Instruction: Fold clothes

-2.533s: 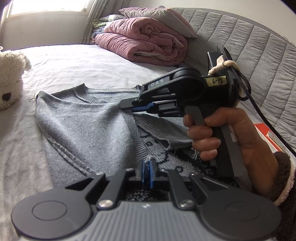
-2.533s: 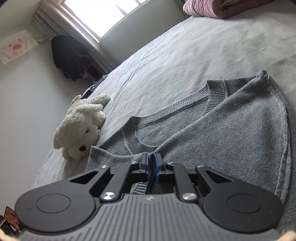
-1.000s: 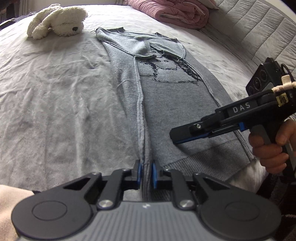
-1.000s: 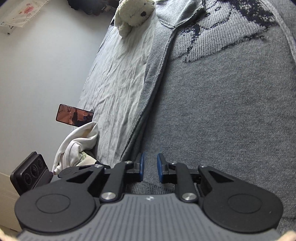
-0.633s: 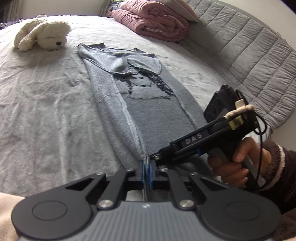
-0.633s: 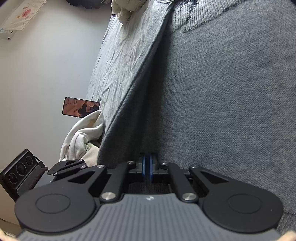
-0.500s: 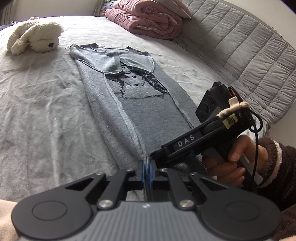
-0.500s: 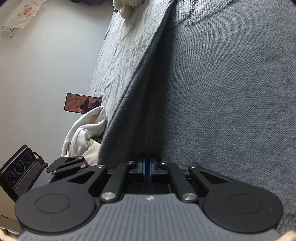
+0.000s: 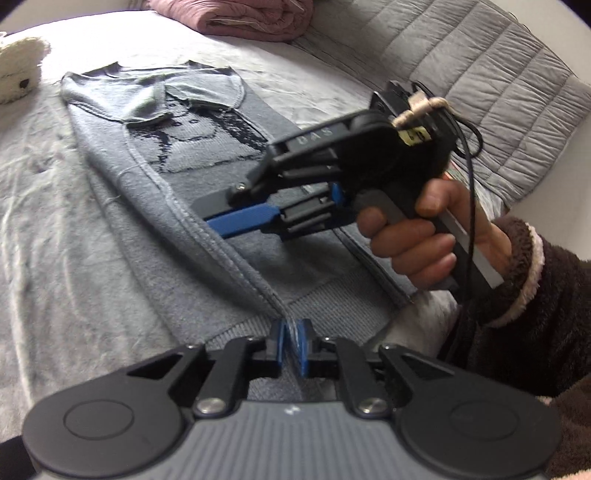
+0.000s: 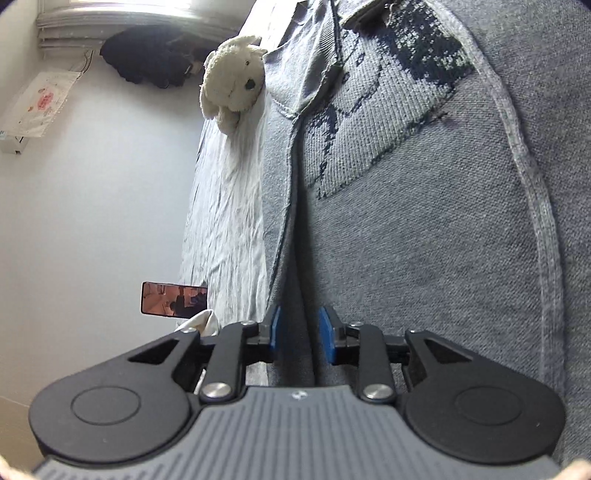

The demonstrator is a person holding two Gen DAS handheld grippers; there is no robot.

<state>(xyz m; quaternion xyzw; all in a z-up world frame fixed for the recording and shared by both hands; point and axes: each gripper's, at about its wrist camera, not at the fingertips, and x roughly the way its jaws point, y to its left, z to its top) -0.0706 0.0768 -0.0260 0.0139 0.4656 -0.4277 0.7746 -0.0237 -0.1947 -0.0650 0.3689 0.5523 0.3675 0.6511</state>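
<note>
The grey knit sweater [image 9: 207, 236] lies stretched lengthwise on the bed [image 9: 55, 258], its neckline toward the far end and its ribbed hem at the near edge. Both long sides are turned in over the middle, so it makes a narrow strip with the dark knitted pattern [image 9: 199, 125] showing between the flaps.

The left claw [image 9: 291, 345] is at the hem, its blue fingers close together with the raised seam of the left flap running in between them; it looks pinched there, likely to keep that corner from sliding. The right claw [image 10: 300, 334] stands spread, one finger on each side of the same fold ridge further up, gripping nothing. In the left view it points along the crease, held by a hand [image 9: 417, 240] in a brown fleecy sleeve [image 9: 535, 295].

This fits either setting the flap down or readying a crosswise fold.

A white plush dog [image 10: 232, 81] sits beside the collar, a folded pink quilt [image 9: 255, 18] lies by the padded headboard [image 9: 480, 66], and a phone [image 10: 173, 299] sits off the bed's edge.
</note>
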